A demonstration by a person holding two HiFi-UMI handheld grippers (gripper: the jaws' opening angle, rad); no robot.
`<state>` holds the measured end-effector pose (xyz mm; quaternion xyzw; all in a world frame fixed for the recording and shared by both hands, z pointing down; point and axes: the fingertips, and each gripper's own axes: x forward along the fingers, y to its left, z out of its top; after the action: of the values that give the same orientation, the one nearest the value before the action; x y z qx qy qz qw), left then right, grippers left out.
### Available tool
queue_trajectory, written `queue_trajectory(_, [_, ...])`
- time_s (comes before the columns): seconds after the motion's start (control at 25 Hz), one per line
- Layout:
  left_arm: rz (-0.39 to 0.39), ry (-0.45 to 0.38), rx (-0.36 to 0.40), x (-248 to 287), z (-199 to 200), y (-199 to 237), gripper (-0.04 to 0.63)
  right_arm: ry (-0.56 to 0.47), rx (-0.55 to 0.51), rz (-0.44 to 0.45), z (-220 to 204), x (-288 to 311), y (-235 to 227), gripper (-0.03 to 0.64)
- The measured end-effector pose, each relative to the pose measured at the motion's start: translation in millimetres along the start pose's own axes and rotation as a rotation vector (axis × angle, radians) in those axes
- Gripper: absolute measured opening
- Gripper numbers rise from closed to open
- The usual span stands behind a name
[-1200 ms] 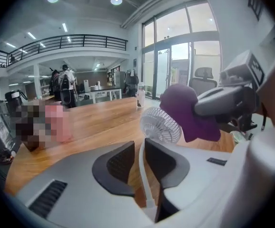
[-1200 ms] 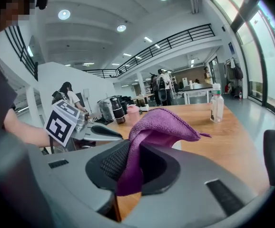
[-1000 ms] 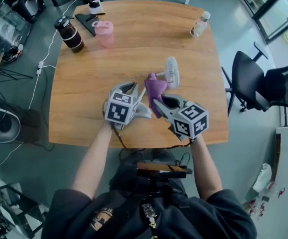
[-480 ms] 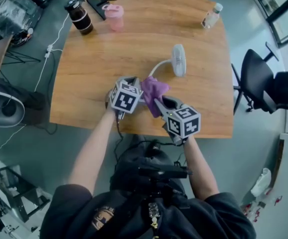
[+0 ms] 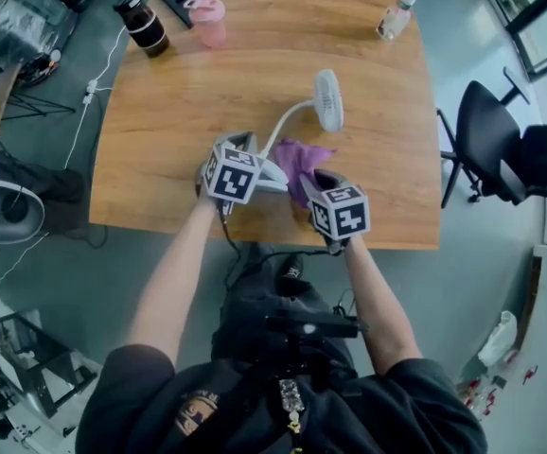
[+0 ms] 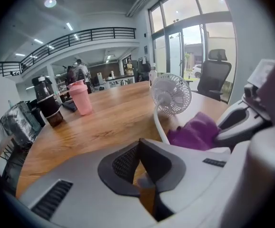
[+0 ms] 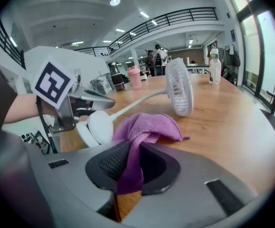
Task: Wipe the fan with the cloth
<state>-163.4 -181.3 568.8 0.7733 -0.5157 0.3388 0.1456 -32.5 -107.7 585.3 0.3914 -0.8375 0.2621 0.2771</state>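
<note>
Over the near half of the desk (image 5: 160, 130), the head view shows both hands lower than a second ago. The cloth (image 5: 300, 159), which was then held bunched close beside the head of the fan (image 5: 328, 100), now lies spread on the wood. One end of it trails back into the right claw (image 5: 319, 180). The fan's head stands clear of the cloth, further up the desk. Its stem curves back to a white base (image 5: 273, 174) just beside the left claw (image 5: 245, 143).

From the left gripper view, that claw is clenched with its pads together, and I can make out nothing definite caught between them. The fan head and cloth sit ahead and to the right, apart from each other.

From the right gripper view, the claw is grasping a fold of the purple cloth, and the rest is heaped on the wood in front. The base sits to the left, below the other claw's tips; whether they touch it I cannot tell.

My reading is that no wiping is under way. The cloth has come away from the fan head, so either a pass has ended or the fan is being steadied before the next one.
</note>
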Motion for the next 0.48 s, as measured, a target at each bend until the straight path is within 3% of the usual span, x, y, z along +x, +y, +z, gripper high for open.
queue_trajectory(0.24, [0.078,-0.105,-0.033,-37,16,3,0.006,-0.221,-0.002,0.062,41,-60,1,0.072])
queue_trajectory(0.48, [0.070,-0.279,-0.078,-121,47,-21,0.006,-0.449,-0.017,0.088,83,-134,28,0.072])
